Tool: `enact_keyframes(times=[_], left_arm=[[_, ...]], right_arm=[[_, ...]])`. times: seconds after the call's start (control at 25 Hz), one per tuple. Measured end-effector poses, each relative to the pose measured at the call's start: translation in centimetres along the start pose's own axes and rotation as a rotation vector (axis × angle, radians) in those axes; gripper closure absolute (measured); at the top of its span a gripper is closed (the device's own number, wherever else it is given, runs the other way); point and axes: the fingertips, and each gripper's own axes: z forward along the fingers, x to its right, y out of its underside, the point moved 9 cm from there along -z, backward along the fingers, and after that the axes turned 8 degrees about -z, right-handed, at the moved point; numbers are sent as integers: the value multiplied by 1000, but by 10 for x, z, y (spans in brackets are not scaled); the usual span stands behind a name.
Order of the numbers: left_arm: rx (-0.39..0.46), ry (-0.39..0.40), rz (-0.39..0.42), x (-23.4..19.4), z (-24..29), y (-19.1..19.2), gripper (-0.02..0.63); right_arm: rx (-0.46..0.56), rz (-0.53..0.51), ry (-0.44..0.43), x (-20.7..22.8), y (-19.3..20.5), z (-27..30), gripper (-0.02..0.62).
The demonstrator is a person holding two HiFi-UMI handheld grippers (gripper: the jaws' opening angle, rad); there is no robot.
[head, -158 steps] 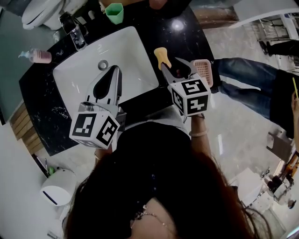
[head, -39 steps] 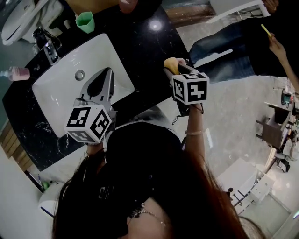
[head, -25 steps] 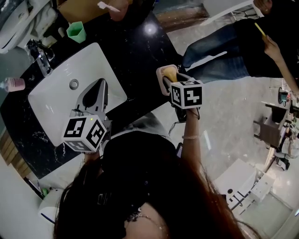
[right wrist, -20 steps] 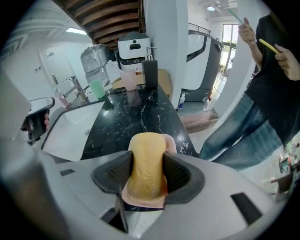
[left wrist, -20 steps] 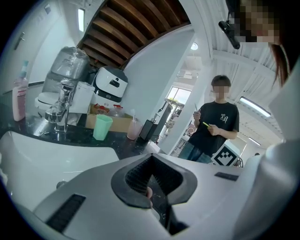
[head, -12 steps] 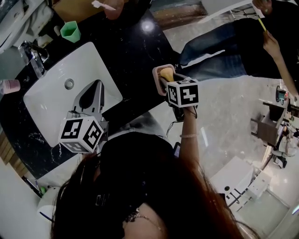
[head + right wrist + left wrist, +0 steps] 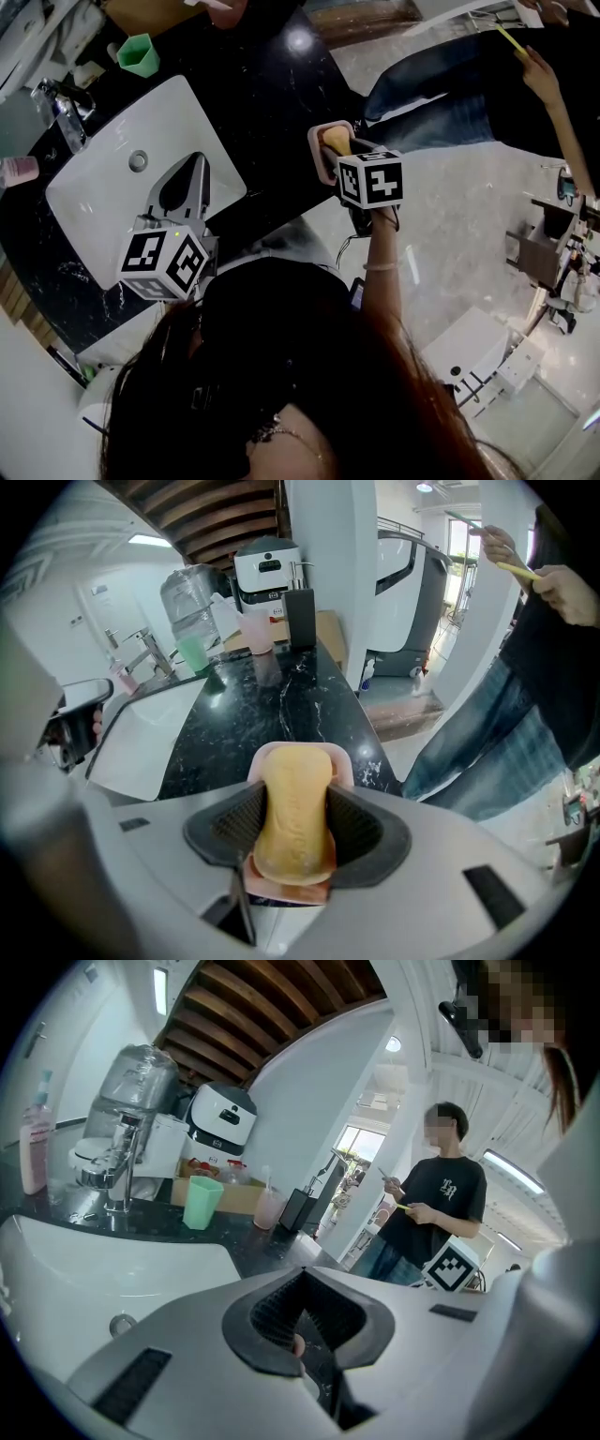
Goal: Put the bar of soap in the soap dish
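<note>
The yellow bar of soap (image 7: 293, 808) sits between the jaws of my right gripper (image 7: 295, 841), which is shut on it. Directly beneath it is the pink soap dish (image 7: 344, 763), whose rim shows around the bar; I cannot tell whether the soap touches it. In the head view the soap (image 7: 332, 140) and dish (image 7: 317, 157) are at the black counter's near edge, just ahead of my right gripper (image 7: 341, 150). My left gripper (image 7: 190, 173) hovers over the white sink, shut and empty; its pads (image 7: 281, 1312) meet.
The white sink (image 7: 103, 183) with its faucet (image 7: 56, 111) fills the counter's left. A green cup (image 7: 139, 54) and a pink bottle (image 7: 15, 170) stand behind it. A black dispenser (image 7: 301, 617) and a pink cup (image 7: 256, 630) stand farther back. A person in jeans (image 7: 441, 98) stands to the right.
The right gripper has carried the soap from beside the dish to directly over it and lowered it there. The left gripper has stayed shut over the sink.
</note>
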Motion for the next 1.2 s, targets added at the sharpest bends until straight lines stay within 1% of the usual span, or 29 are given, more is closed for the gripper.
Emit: enact_keyframes(times=[0.32,0.8,0.96,1.12,1.2], left_arm=[[-7,6,-2,1,3,1,611],[0,3,-6,0,1,1,611],[0,3,-6,0,0,0,611],[-1,9,-5,0,1,0,611],[-1,12,-4,1,1,0,611]], right_arm=[[-34,-26,-33,0,-2,1,397],[-63,-45,-31,0,-3,2,397],[-74,-50,-14,0,-4,0,397],[-71,-45,-33,-1,-4,1,397],[-76,-45,-26,0,-4,-1,397]])
